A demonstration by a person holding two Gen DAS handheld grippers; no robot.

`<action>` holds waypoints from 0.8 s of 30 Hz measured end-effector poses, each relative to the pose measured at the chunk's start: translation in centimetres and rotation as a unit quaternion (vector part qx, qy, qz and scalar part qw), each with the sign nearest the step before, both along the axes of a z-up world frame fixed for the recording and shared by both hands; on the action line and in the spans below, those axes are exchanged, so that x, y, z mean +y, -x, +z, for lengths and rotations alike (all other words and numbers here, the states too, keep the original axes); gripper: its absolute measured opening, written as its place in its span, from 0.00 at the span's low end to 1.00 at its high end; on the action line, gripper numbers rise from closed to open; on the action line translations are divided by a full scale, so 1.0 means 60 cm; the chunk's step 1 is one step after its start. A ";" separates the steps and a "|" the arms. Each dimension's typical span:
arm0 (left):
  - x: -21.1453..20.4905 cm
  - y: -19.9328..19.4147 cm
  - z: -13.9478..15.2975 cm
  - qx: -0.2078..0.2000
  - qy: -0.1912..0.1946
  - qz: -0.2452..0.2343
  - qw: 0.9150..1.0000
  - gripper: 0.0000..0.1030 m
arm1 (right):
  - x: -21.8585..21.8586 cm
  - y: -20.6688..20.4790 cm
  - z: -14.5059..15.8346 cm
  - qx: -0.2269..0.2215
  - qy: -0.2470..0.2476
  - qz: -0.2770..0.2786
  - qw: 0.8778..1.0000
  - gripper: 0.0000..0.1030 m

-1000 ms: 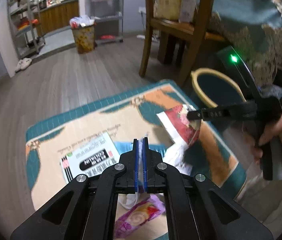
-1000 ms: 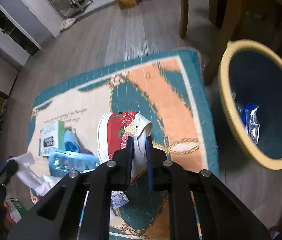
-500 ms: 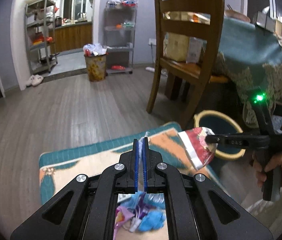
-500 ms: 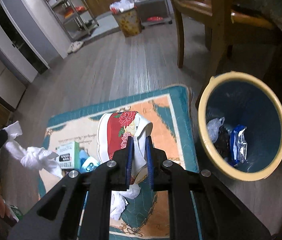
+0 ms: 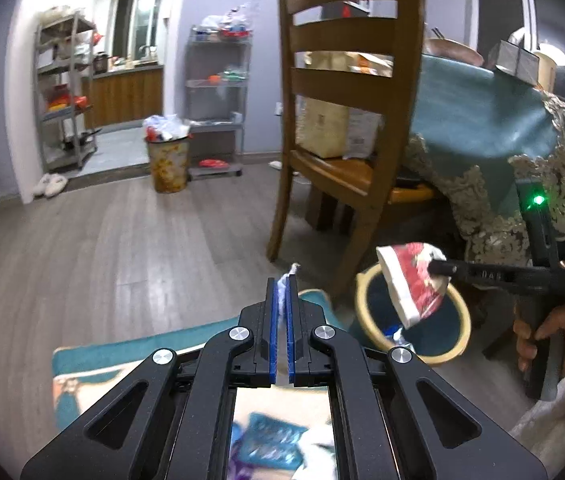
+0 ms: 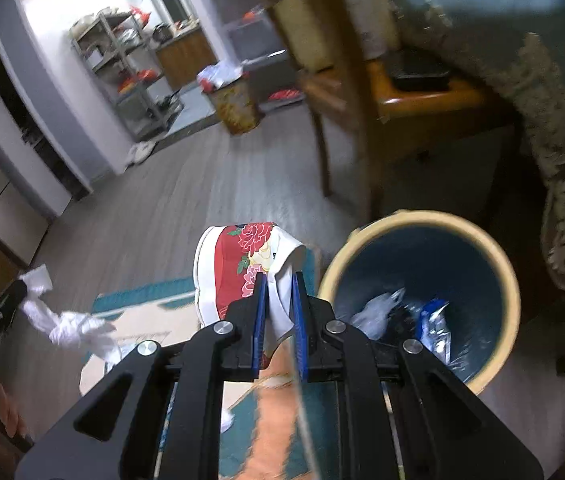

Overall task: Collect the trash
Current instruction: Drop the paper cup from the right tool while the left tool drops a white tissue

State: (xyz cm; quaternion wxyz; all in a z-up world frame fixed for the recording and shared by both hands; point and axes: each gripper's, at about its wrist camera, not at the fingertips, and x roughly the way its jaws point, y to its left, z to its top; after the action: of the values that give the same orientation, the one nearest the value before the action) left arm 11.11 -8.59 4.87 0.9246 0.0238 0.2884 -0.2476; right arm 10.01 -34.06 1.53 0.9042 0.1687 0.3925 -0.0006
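My right gripper (image 6: 278,280) is shut on a crushed red flowered paper cup (image 6: 238,264) and holds it in the air just left of the yellow-rimmed bin (image 6: 498,276). In the left wrist view the cup (image 5: 410,284) hangs over the bin's rim (image 5: 362,292). My left gripper (image 5: 281,280) is shut on a white crumpled tissue (image 5: 282,284), raised above the rug; the tissue (image 6: 70,320) also shows in the right wrist view at the left. The bin holds wrappers (image 6: 434,316).
A patterned teal rug (image 5: 94,360) lies below with blue wrappers (image 5: 274,440) on it. A wooden chair (image 5: 342,120) and a table with a teal cloth (image 5: 482,120) stand behind the bin. A full bin (image 5: 166,160) stands far back.
Both grippers have risen from the rug. The right one carried the flowered cup rightward to the bin's edge. The left one lifted the tissue.
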 end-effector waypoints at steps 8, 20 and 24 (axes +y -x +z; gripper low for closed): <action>-0.126 -0.031 -0.025 0.011 -0.002 -0.049 0.999 0.04 | -0.102 0.007 0.000 -0.003 -0.007 -0.046 0.999 0.12; -0.294 -0.048 -0.107 0.045 -0.015 -0.115 0.992 0.04 | -0.220 0.025 -0.051 0.041 0.013 -0.102 0.994 0.12; -0.332 -0.055 -0.136 0.057 -0.021 -0.124 0.990 0.04 | -0.244 0.029 -0.073 0.060 0.016 -0.112 0.992 0.12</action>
State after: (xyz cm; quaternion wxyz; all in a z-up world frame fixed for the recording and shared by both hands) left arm 14.41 -28.51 -3.28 0.8682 0.0648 0.3405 -0.3552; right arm 8.25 -48.72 -2.85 0.8758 0.1964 0.4246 -0.1188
